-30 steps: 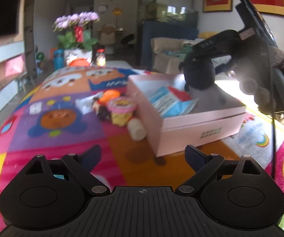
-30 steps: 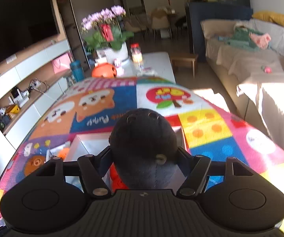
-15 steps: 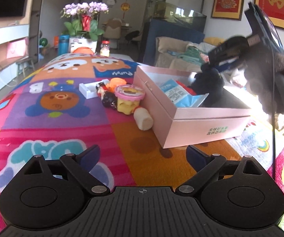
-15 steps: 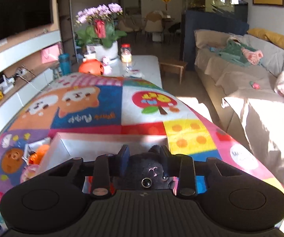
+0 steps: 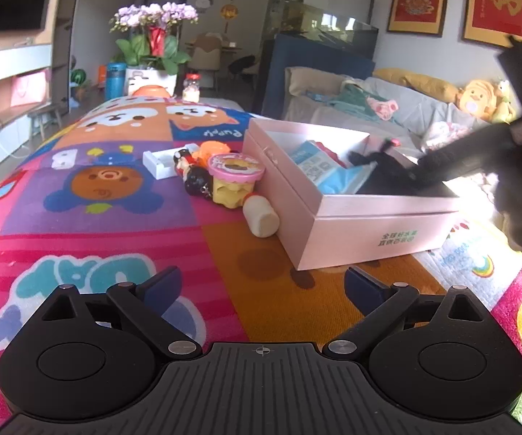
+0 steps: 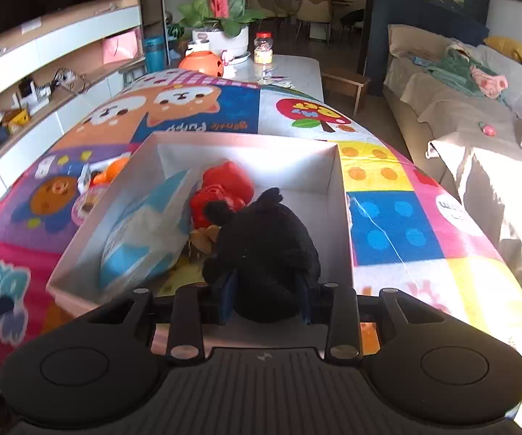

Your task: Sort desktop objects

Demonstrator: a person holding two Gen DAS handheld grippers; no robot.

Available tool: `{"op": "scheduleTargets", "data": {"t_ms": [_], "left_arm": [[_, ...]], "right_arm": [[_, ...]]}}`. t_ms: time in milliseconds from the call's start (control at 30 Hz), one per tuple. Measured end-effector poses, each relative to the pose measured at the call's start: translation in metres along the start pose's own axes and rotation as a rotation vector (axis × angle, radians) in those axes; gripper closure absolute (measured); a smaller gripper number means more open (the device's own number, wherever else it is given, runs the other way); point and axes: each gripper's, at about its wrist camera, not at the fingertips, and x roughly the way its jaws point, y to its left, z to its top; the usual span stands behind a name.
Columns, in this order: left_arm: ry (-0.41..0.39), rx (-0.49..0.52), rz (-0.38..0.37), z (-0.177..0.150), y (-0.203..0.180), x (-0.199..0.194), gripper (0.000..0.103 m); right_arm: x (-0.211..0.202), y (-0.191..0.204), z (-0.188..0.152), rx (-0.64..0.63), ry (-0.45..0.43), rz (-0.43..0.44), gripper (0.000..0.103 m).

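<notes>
A pink open box [image 5: 351,224] [image 6: 246,141] stands on the colourful mat. My right gripper [image 6: 266,299] is shut on a black plush toy [image 6: 268,253] and holds it low inside the box, beside a blue-white packet [image 6: 141,232] and a red toy [image 6: 224,188]. In the left wrist view the right gripper [image 5: 406,175] reaches into the box from the right with the black plush toy [image 5: 384,174]. My left gripper [image 5: 262,286] is open and empty over the mat, in front of the box.
Left of the box lie a cream cylinder [image 5: 261,217], a pink-lidded yellow cup [image 5: 235,177], a dark figurine [image 5: 193,177], an orange toy [image 5: 212,152] and a small white box [image 5: 159,163]. A flower pot [image 5: 152,72] stands at the far end. A sofa [image 6: 478,101] is on the right.
My right gripper has lowered the black plush toy from above the box down into it. The left gripper has stayed open and drawn back a little.
</notes>
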Motion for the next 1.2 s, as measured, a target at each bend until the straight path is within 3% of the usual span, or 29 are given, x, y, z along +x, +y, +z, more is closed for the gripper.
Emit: {"op": "scheduleTargets", "data": {"t_ms": [133,233,400,500,567,667,733,767,800,867,900,1000,1033,1167,1200], "left_arm": [[0.003,-0.008,-0.001,0.0,0.001,0.0,0.003],[0.003,-0.013,-0.006,0.0,0.001,0.0,0.003],[0.011,-0.01,-0.006,0.0,0.0,0.001,0.003],[0.006,-0.005,0.001,-0.001,-0.001,0.0,0.003],[0.001,-0.003,0.002,-0.001,-0.002,-0.002,0.003],[-0.001,-0.011,-0.005,-0.002,0.0,-0.002,0.003],[0.004,-0.021,-0.012,-0.001,0.002,-0.001,0.003],[0.007,-0.025,-0.015,-0.001,0.003,-0.001,0.003],[0.009,-0.029,-0.017,-0.001,0.004,0.0,0.003],[0.009,-0.032,-0.019,-0.001,0.004,0.0,0.003],[0.008,-0.031,-0.02,-0.001,0.004,-0.001,0.003],[0.007,-0.029,-0.021,-0.001,0.003,0.0,0.003],[0.009,-0.031,-0.022,-0.001,0.004,0.0,0.003],[0.016,-0.034,-0.015,0.0,0.004,0.002,0.003],[0.017,-0.033,-0.011,0.0,0.003,0.002,0.003]], "right_arm": [[0.01,0.003,0.01,-0.018,0.013,-0.006,0.064],[-0.004,0.006,0.007,-0.046,0.033,0.027,0.063],[-0.032,0.007,0.029,0.02,-0.082,0.144,0.063],[-0.013,0.022,0.054,-0.014,-0.115,0.12,0.062],[0.016,0.028,0.073,-0.028,-0.078,0.069,0.056],[0.059,0.023,0.09,0.042,0.035,0.072,0.051],[0.077,0.022,0.092,0.06,0.093,0.088,0.033],[0.084,0.022,0.092,0.06,0.114,0.073,0.033],[0.088,0.023,0.091,0.057,0.125,0.054,0.034],[0.09,0.023,0.087,0.015,0.143,0.034,0.051],[0.089,0.022,0.085,-0.022,0.147,0.016,0.054],[0.078,0.02,0.081,-0.126,0.092,-0.154,0.053],[0.072,0.016,0.081,-0.121,0.077,-0.168,0.053],[0.04,0.003,0.083,-0.011,0.016,-0.006,0.057],[0.035,0.006,0.082,-0.005,0.012,0.053,0.062]]}}
